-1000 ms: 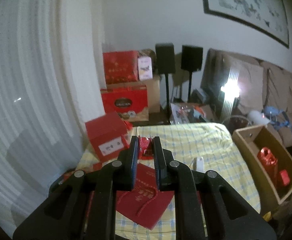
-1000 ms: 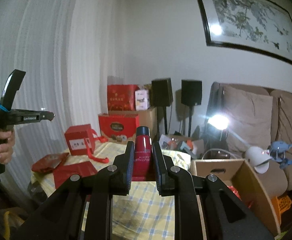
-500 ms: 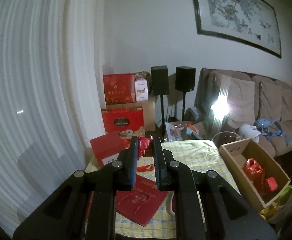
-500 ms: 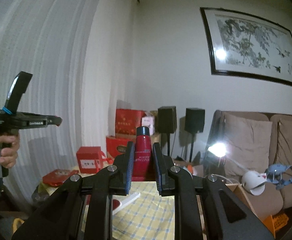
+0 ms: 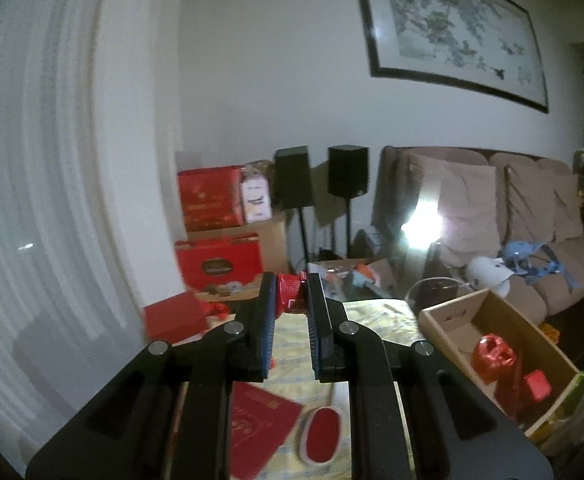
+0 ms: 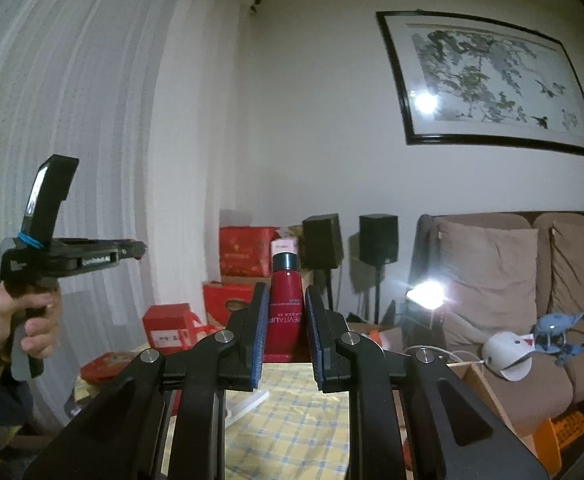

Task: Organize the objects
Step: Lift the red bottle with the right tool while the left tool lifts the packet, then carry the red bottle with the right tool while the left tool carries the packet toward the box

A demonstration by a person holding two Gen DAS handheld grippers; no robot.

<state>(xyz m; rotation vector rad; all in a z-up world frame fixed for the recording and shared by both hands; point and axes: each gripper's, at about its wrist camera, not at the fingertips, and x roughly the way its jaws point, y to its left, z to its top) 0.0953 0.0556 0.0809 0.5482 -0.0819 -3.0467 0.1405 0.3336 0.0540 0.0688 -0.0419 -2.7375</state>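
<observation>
Two tongs loaded, both up off the table [image 5: 372, 312]. My left tongs [image 5: 291, 294] are pinching a small red textured item [image 5: 289, 295] right at the tips; can't tell what it is, too blurred. My right tongs [image 6: 285, 312] are clamped on a red bottle [image 6: 285, 308] with a dark cap, upright, label text reading upside down. From the right wrist view I can see my left hand [image 6: 24, 320] on the other tool's grip, off to the left, near the white curtain [image 6: 92, 120].

Table has a yellow checked cloth. On it: a flat red paper bag [image 5: 260, 428] near the front edge, a red oval thing with a white rim [image 5: 320, 434] just beside it, a red box [image 5: 174, 318] at the far left. Cardboard box [image 5: 444, 314] sits at the table's right side, with a shiny red wrapped object [image 5: 494, 354] and a small red block [image 5: 537, 385] inside. Sofa [image 5: 492, 208] beyond it.
</observation>
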